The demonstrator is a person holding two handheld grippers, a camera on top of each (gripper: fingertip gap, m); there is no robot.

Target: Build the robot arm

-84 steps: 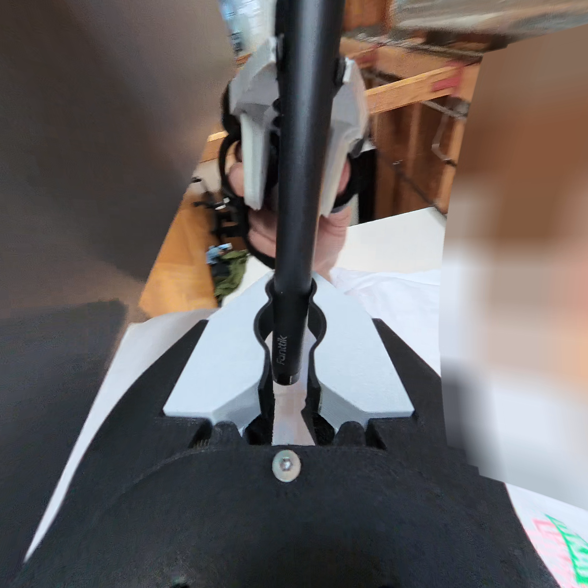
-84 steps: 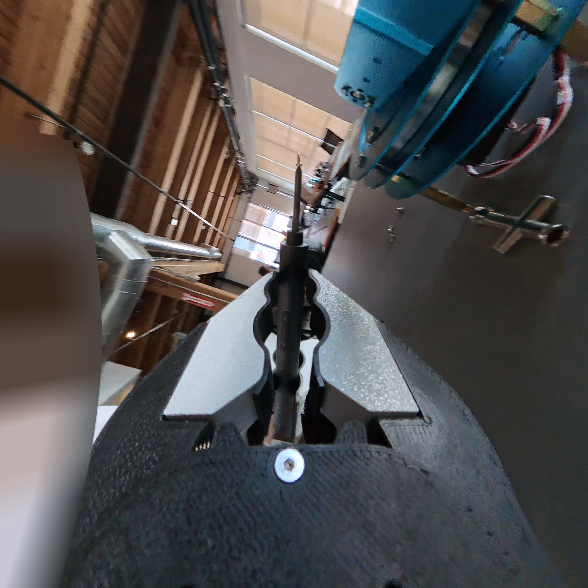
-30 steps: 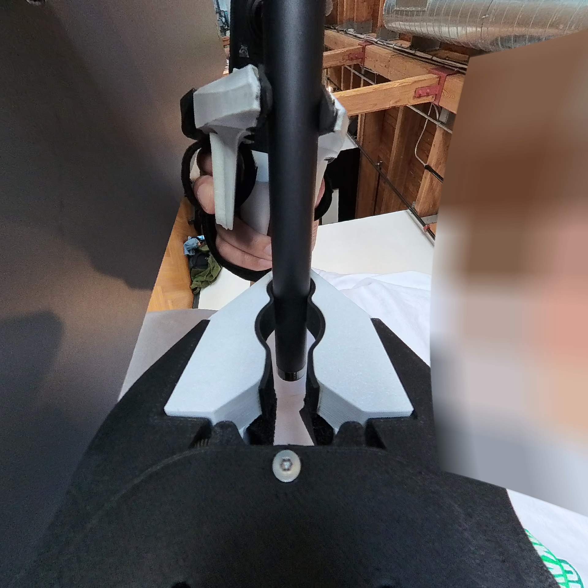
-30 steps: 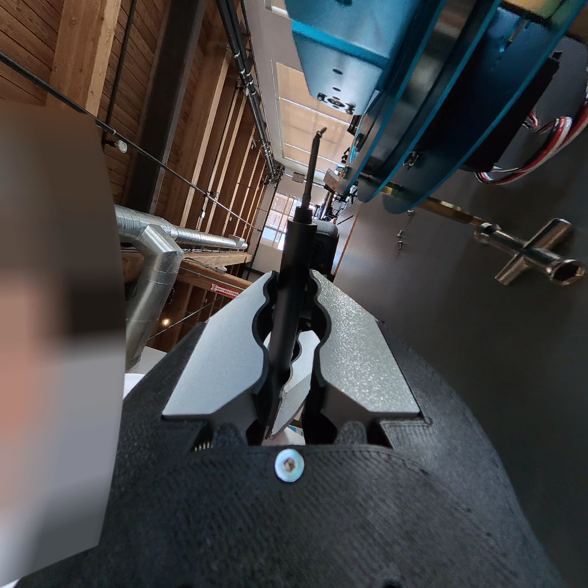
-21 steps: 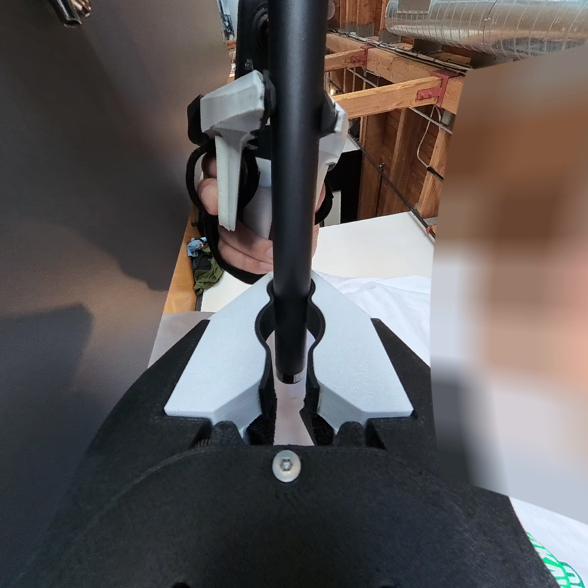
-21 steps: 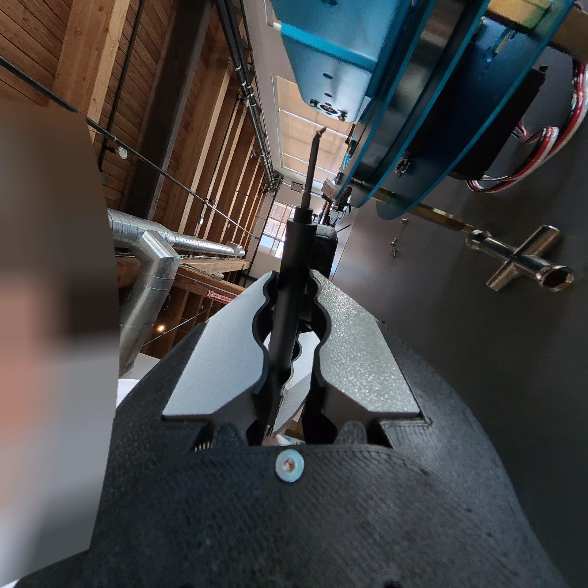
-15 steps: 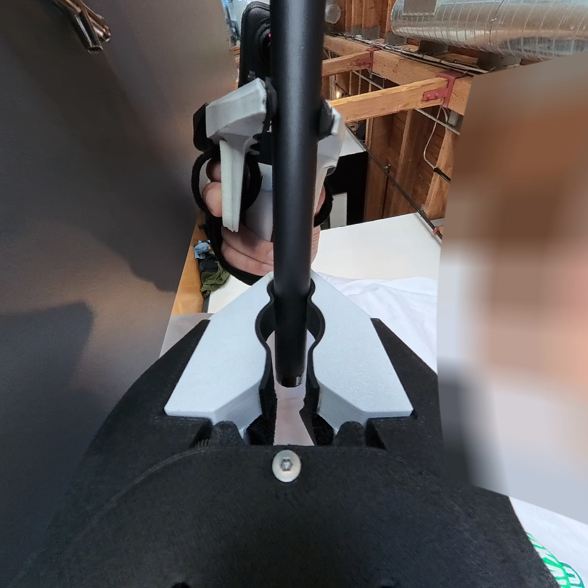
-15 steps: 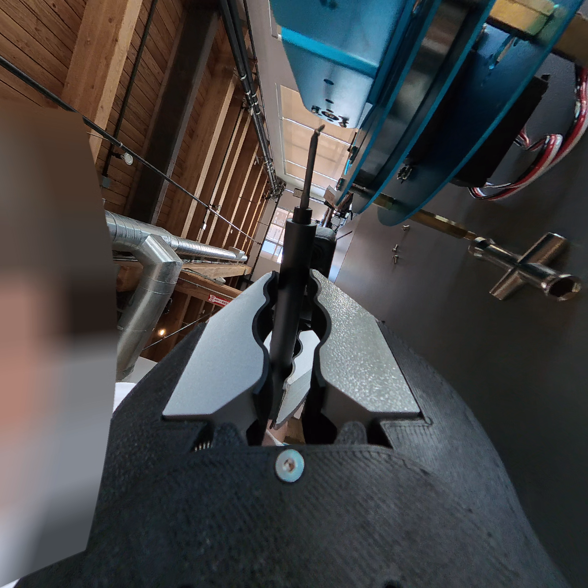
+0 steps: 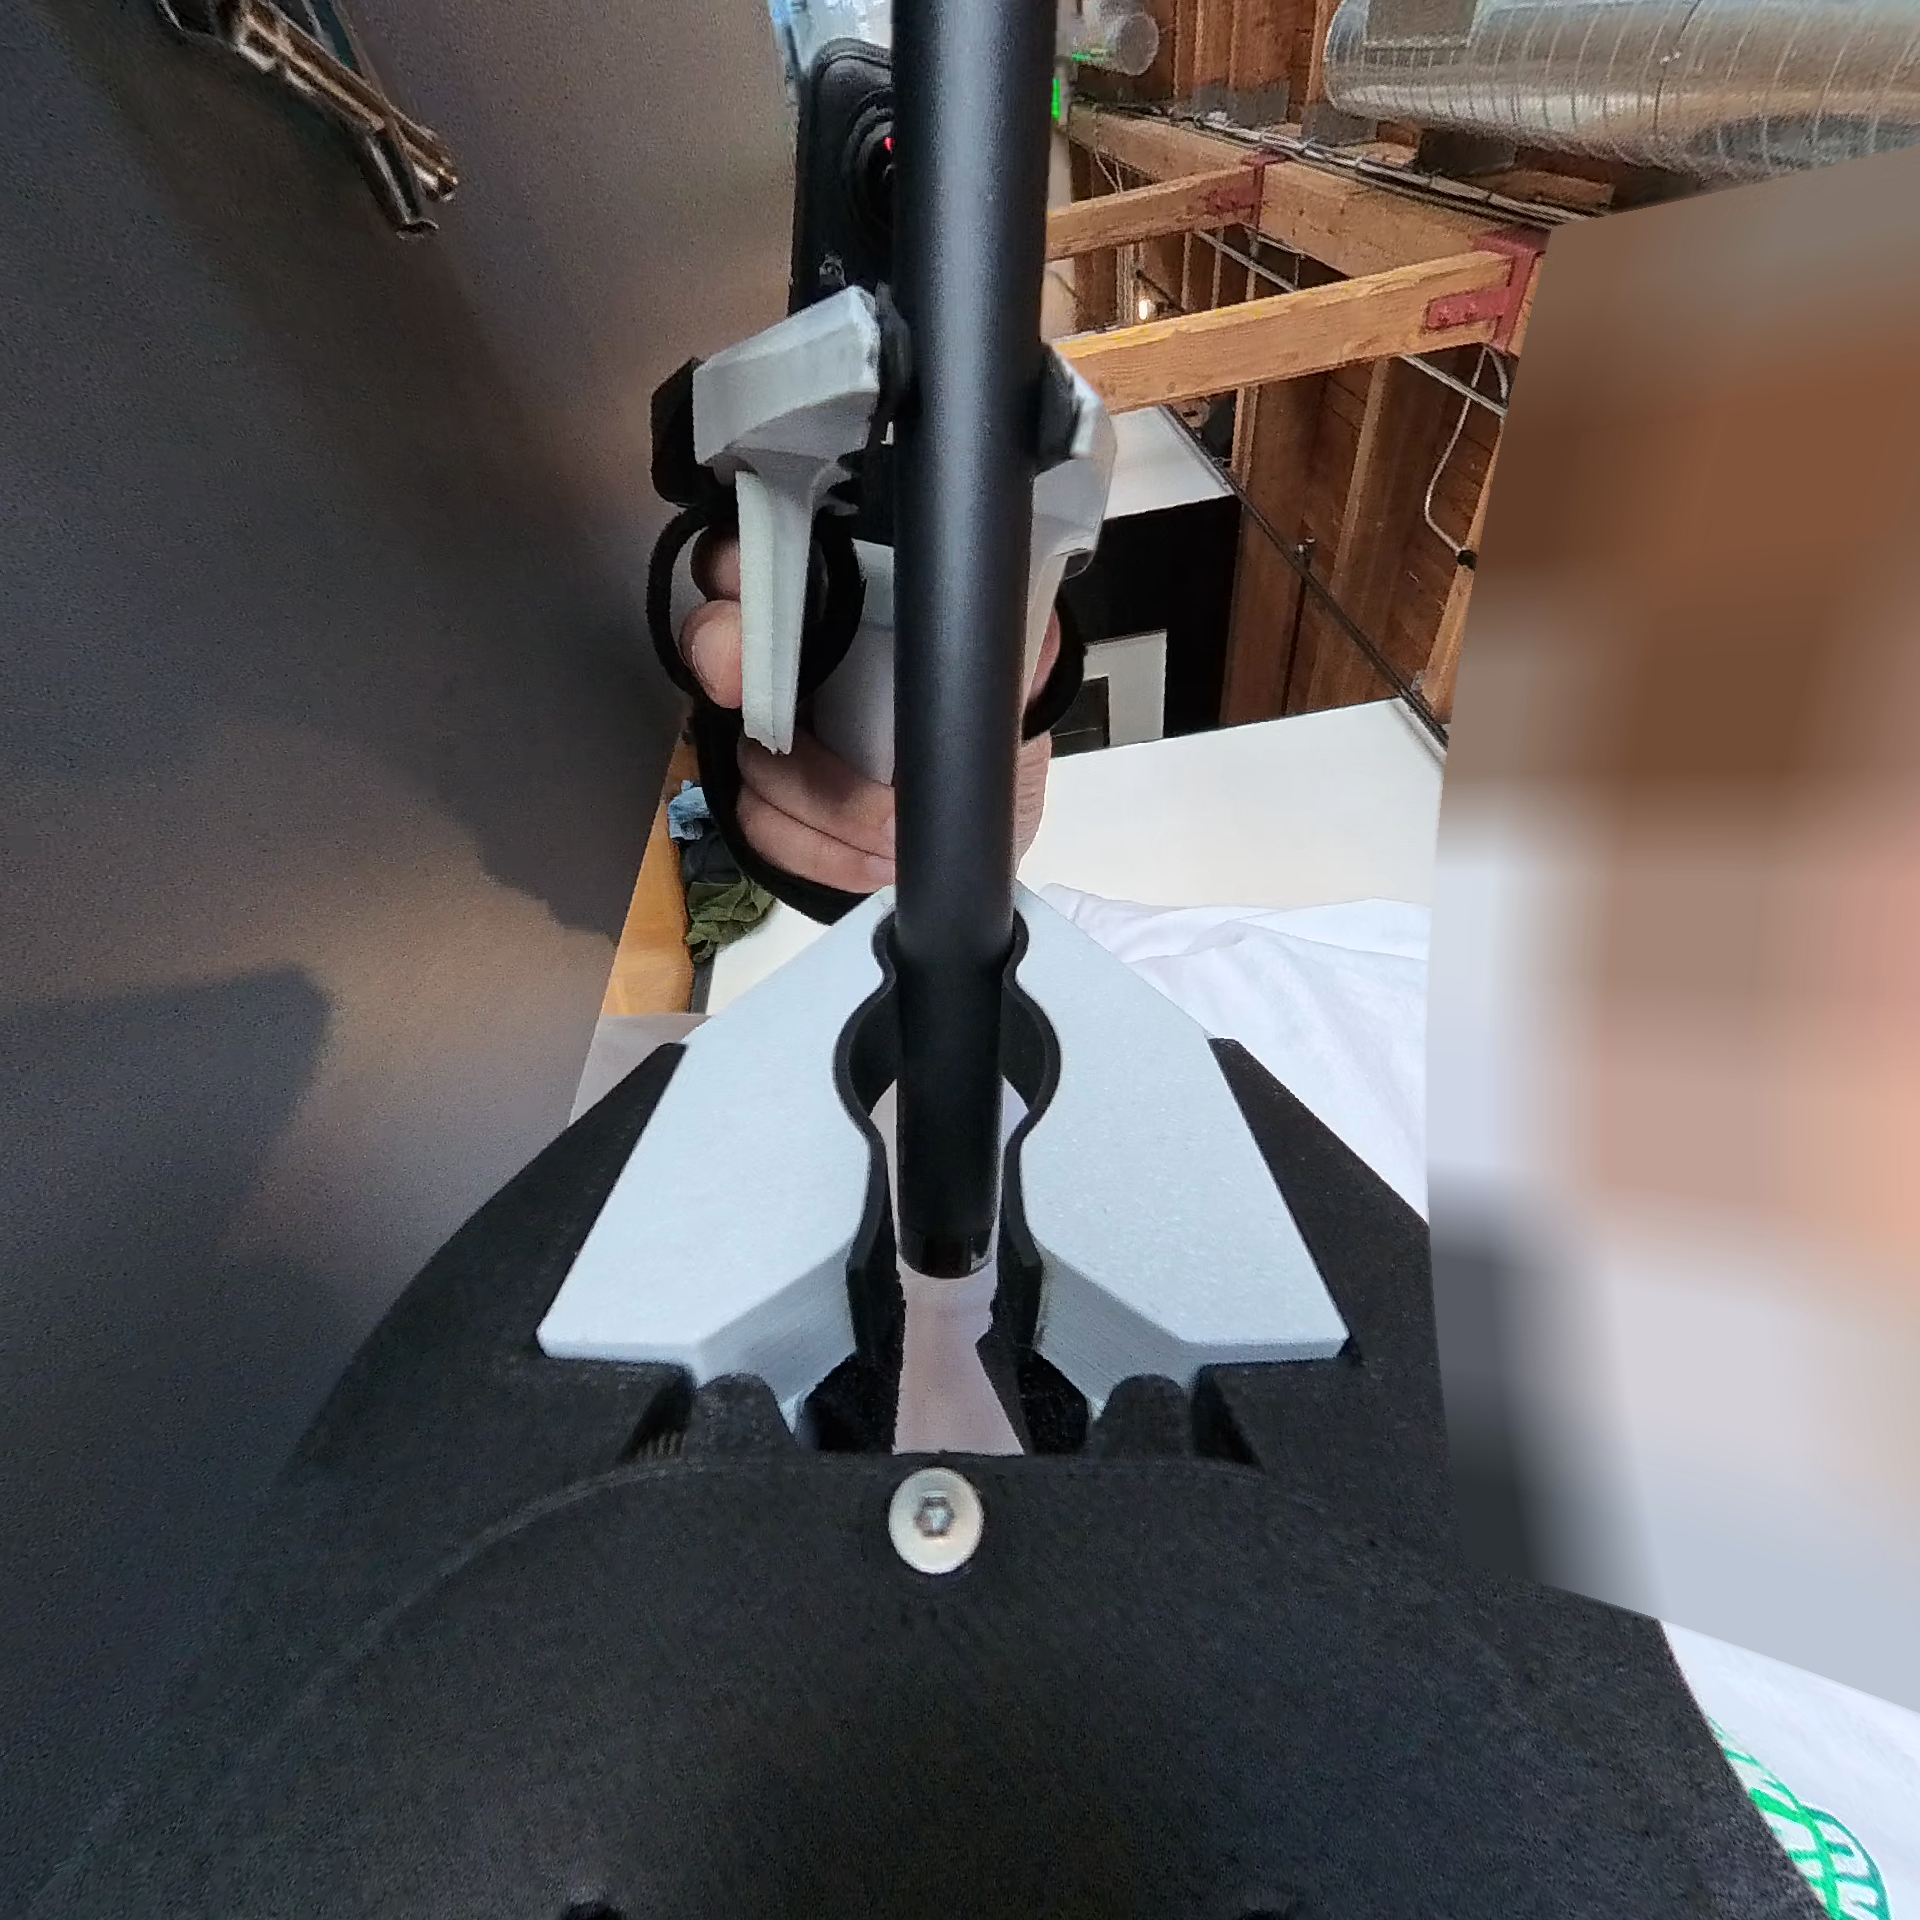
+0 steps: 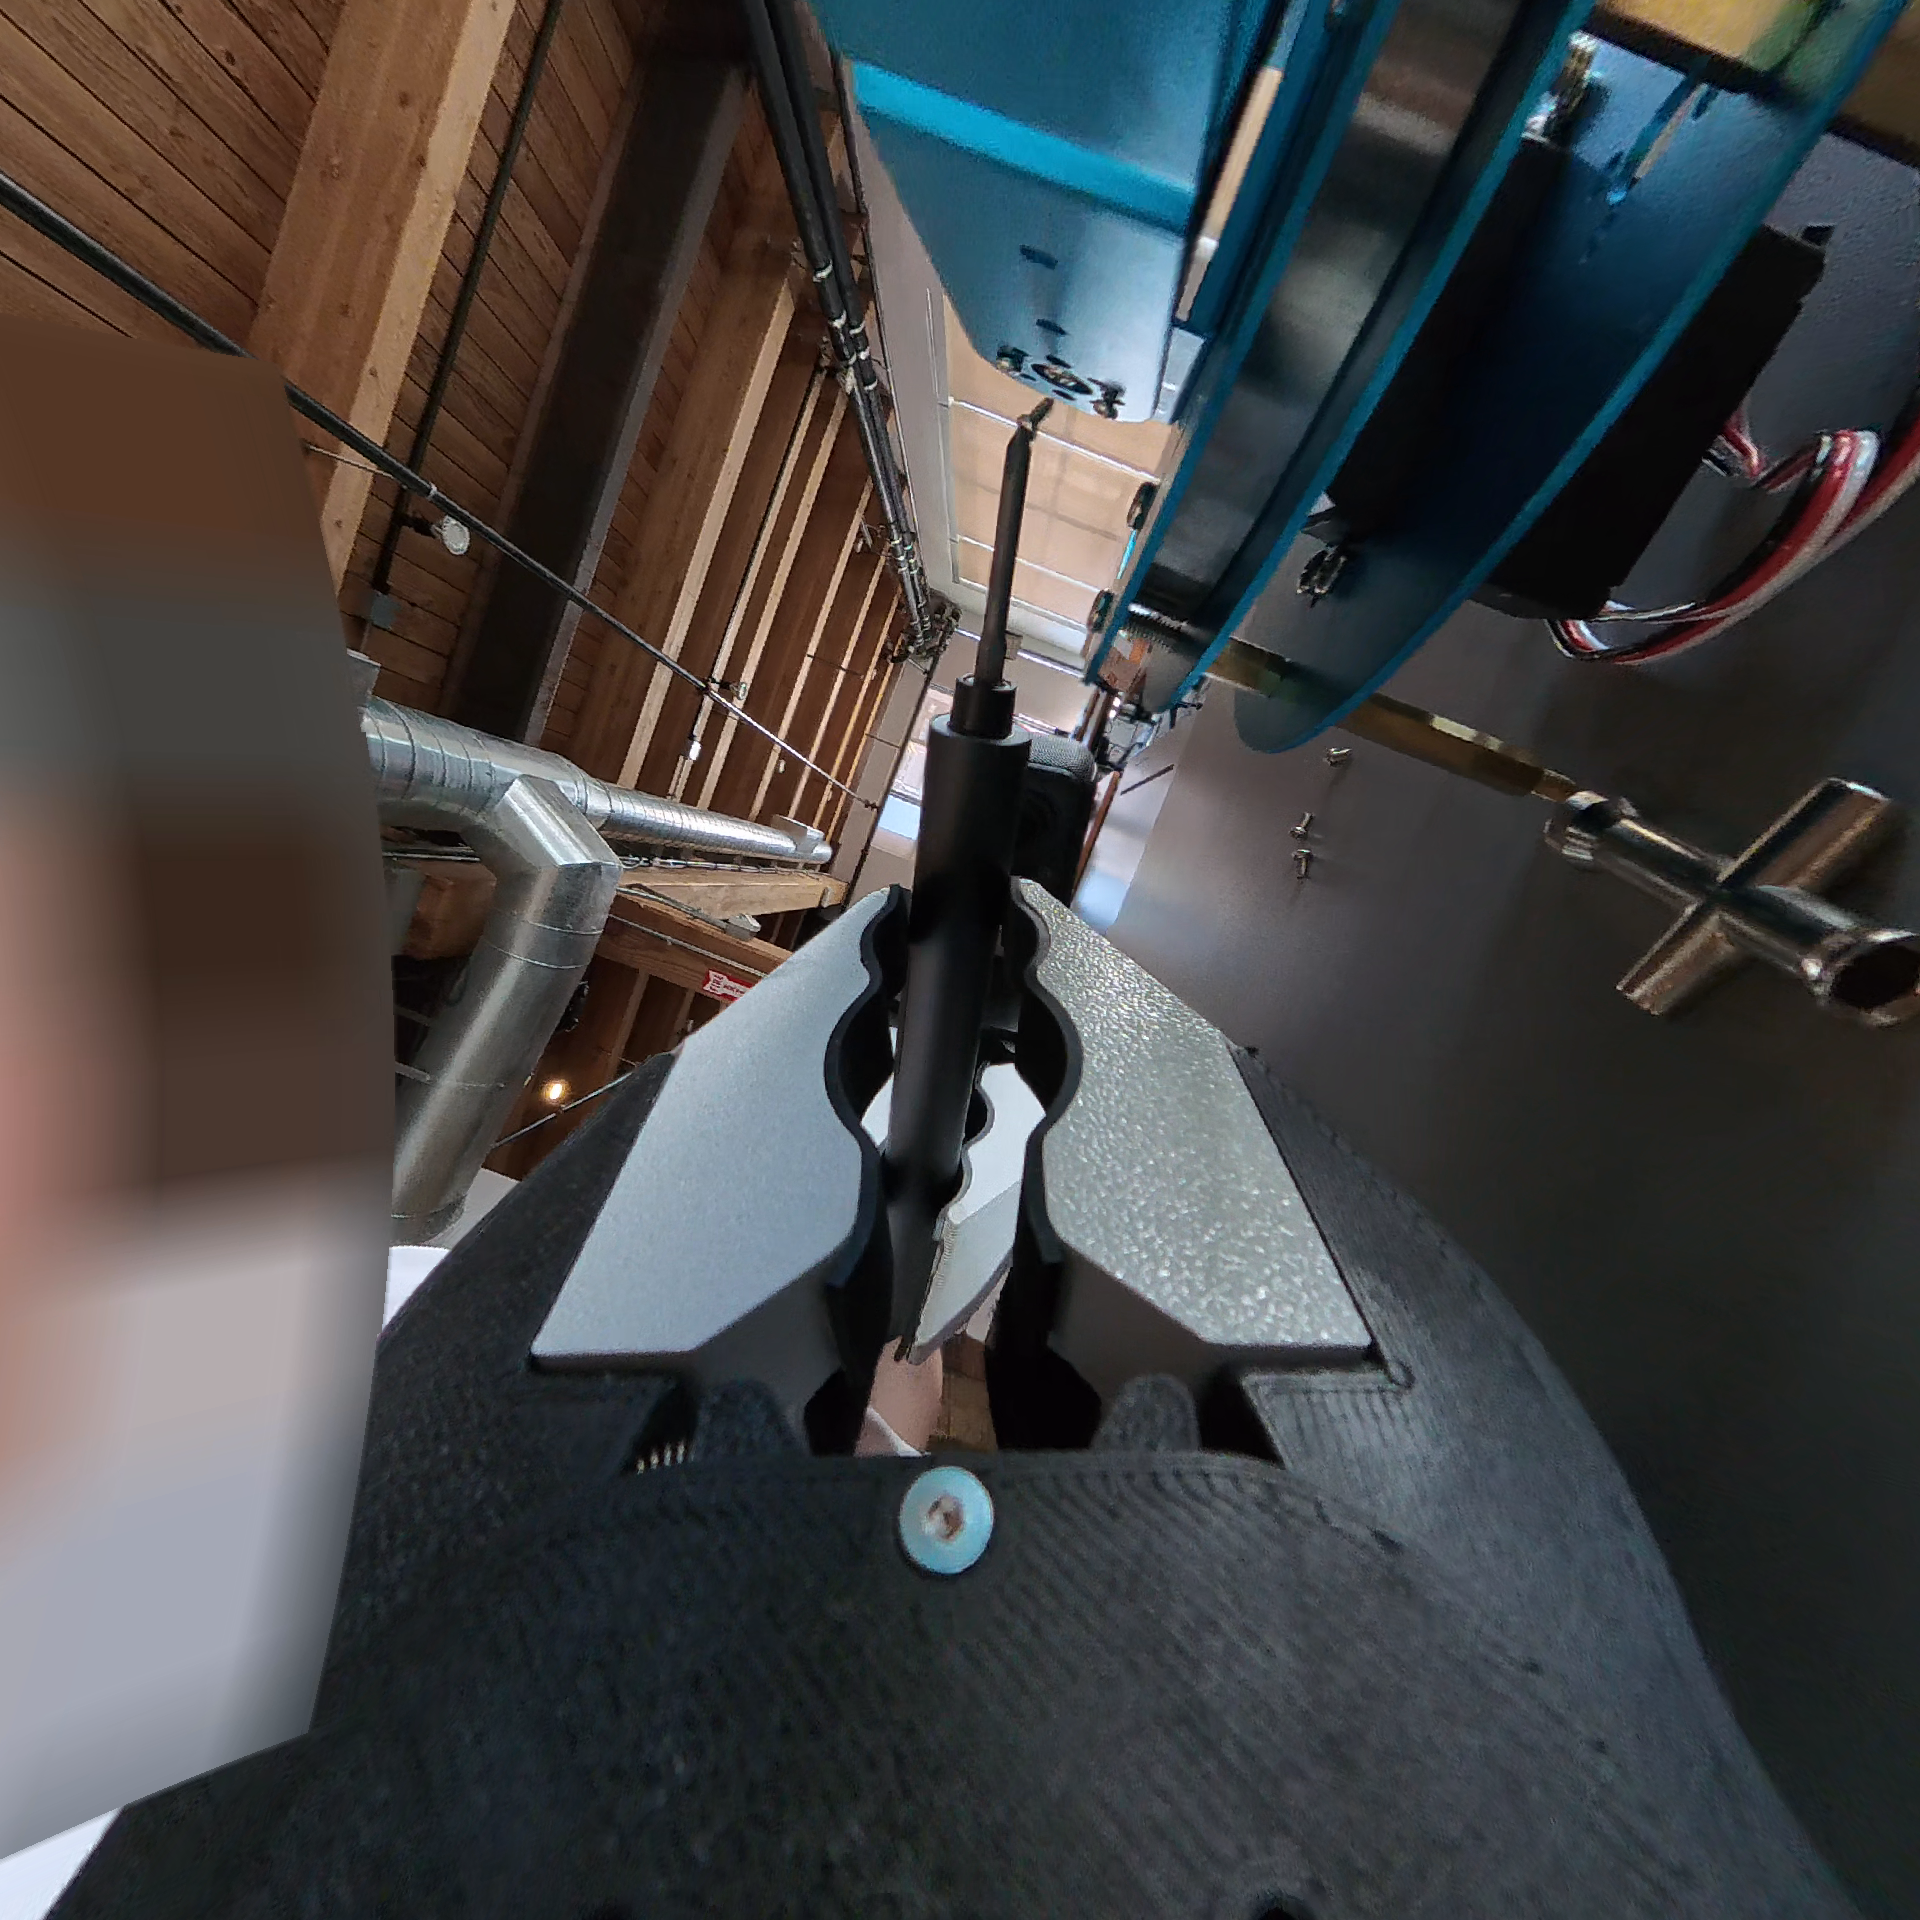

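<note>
Both grippers hold one black pen-shaped screwdriver (image 9: 961, 623). My left gripper (image 9: 951, 925) is shut on its rear end. Farther along, the grey fingers (image 9: 790, 405) of my right gripper clamp the same shaft, with a person's hand (image 9: 821, 831) behind them. In the right wrist view my right gripper (image 10: 956, 914) is shut on the screwdriver body (image 10: 971, 810). Its thin bit (image 10: 1008, 540) points up at the underside of a blue machine (image 10: 1039, 135), with the tip just below a small screw plate (image 10: 1055, 379).
A dark grey panel (image 10: 1455, 1091) fills the right side, with a metal cross-shaped socket wrench (image 10: 1745, 914) on it. Red and white wires (image 10: 1745, 582) hang from the blue machine. A silver duct (image 10: 520, 883) and wooden beams lie behind. White cloth (image 9: 1247, 987) lies beyond the left gripper. One gripper's finger ends stand about 9 cm off the other's. The metal cross-shaped socket wrench (image 10: 1745, 914) sits 10 cm or so from the ends of my right fingers. Look for it in the left wrist view (image 9: 309, 63) too.
Both grippers stay shut on the screwdriver. The bit tip has moved closer to the blue machine's underside, and the tool has turned a little in the left jaws.
</note>
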